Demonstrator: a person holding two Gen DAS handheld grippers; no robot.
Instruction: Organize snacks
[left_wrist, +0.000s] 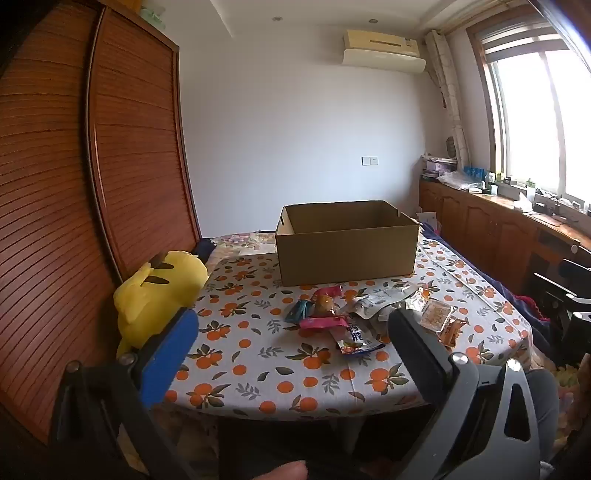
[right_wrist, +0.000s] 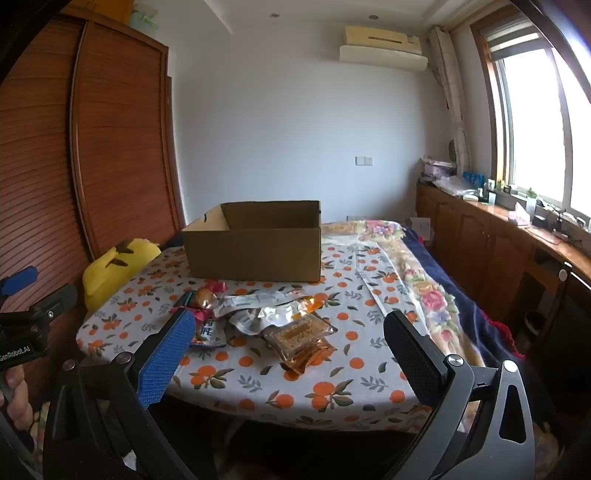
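An open cardboard box (left_wrist: 345, 243) stands on the orange-print tablecloth (left_wrist: 258, 373), also in the right wrist view (right_wrist: 255, 251). In front of it lies a pile of snack packets (left_wrist: 365, 317), pink, silver, blue and clear with brown pieces; in the right wrist view the pile (right_wrist: 266, 317) lies between my fingers' line of sight. My left gripper (left_wrist: 291, 325) is open and empty, held short of the table's near edge. My right gripper (right_wrist: 288, 328) is open and empty, also short of the near edge. The left gripper's body (right_wrist: 29, 325) shows at the right view's left edge.
A yellow plush toy (left_wrist: 159, 295) sits at the table's left edge against a wooden slatted wardrobe (left_wrist: 92, 184). A flowered blanket (right_wrist: 424, 288) covers the right side. A wooden counter with clutter (right_wrist: 517, 229) runs under the window.
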